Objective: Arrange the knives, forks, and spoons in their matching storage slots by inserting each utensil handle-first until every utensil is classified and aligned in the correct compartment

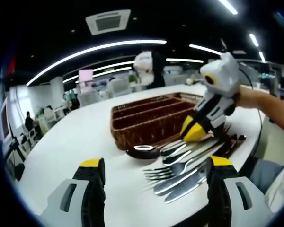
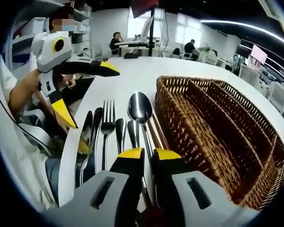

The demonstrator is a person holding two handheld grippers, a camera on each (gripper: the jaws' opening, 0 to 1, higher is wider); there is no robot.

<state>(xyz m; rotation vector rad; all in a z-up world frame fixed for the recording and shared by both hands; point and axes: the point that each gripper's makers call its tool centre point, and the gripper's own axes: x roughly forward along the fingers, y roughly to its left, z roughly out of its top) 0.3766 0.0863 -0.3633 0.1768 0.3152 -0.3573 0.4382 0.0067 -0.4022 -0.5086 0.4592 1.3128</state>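
From my left gripper view, the brown woven wicker basket with long compartments (image 1: pixel 149 118) sits on the white round desk (image 1: pixel 75 137) at 12 o'clock. The row of steel forks, spoons and knives (image 1: pixel 189 165) lies before it at 2 o'clock, a small dark round roll of tape (image 1: pixel 143 151) just beside them at the basket's near corner. In my right gripper view, the cutlery lies at the basket's 9 o'clock.

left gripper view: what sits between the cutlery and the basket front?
A small dark roll of tape lies beside the cutlery, below the wicker basket, in the left gripper view.
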